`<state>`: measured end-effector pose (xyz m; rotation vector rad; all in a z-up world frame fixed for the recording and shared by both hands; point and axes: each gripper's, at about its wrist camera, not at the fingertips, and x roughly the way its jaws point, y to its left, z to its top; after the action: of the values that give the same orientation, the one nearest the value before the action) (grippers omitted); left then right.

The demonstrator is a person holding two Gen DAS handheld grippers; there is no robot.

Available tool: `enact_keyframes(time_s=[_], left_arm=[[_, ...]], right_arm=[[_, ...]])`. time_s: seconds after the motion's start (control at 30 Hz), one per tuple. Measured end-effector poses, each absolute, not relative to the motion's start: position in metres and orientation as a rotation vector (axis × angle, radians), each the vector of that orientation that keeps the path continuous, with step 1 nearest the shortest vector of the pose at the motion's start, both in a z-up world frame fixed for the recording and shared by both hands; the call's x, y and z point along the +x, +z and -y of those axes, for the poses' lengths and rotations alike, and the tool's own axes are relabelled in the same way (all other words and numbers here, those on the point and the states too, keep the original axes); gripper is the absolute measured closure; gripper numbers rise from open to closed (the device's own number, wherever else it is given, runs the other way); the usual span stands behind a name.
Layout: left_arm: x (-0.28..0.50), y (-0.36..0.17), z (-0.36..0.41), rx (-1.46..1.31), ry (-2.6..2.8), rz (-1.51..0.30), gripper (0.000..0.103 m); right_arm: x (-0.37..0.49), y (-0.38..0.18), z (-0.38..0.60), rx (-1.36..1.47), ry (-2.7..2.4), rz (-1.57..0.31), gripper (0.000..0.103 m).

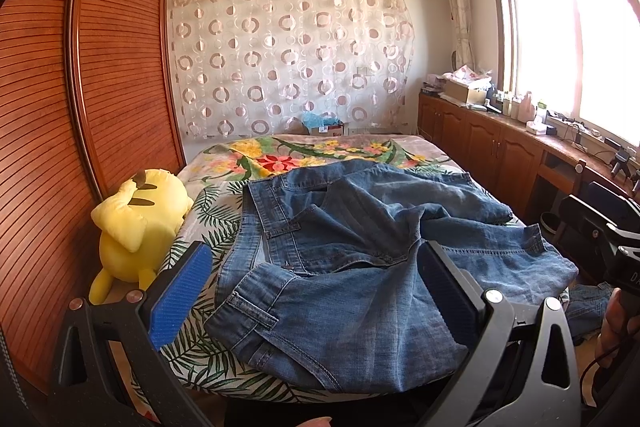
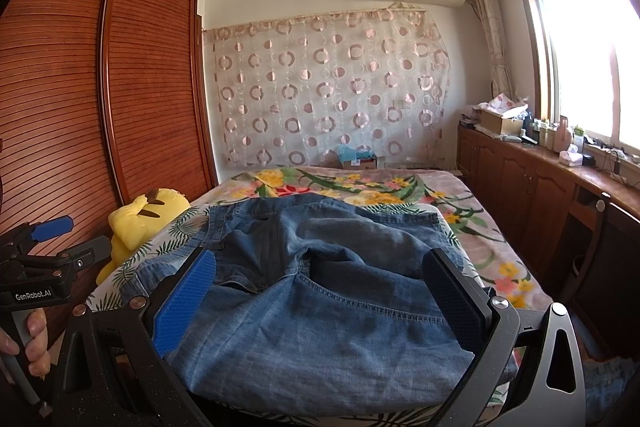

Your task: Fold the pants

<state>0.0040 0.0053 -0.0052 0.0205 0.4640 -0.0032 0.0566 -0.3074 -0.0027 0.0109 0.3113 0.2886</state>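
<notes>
A pair of blue denim pants lies crumpled on the flowered bed, waistband to the left, legs bunched toward the right edge. My left gripper is open with blue pads, hovering over the near waist part without holding it. In the right wrist view the pants fill the near bed. My right gripper is open above the seat area, empty. The left gripper shows at the far left of that view, hand on its grip.
A yellow plush toy lies at the bed's left edge beside the wooden slatted wardrobe. Low wooden cabinets with clutter run under the window on the right. A patterned curtain hangs behind the bed.
</notes>
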Motion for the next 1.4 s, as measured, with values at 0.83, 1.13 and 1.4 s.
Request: enact_keyframes(time_s=[0.83,1.13,1.4], left_arm=[[0.043,-0.058,-0.049,-0.006,0.019,-0.608,0.001],[0.064,-0.088,-0.081,-0.029,0.000,-0.677,0.001],[0.082,-0.115,-0.103,-0.066,-0.019,-0.746,0.033]], right_arm=[[0.082,-0.017,0.324,-0.007,0.223,-0.446,0.000],[0.085,-0.018,0.332,-0.018,0.176,-0.506,0.001],[0.089,-0.018,0.326,-0.015,0.175,-0.557,0.002]])
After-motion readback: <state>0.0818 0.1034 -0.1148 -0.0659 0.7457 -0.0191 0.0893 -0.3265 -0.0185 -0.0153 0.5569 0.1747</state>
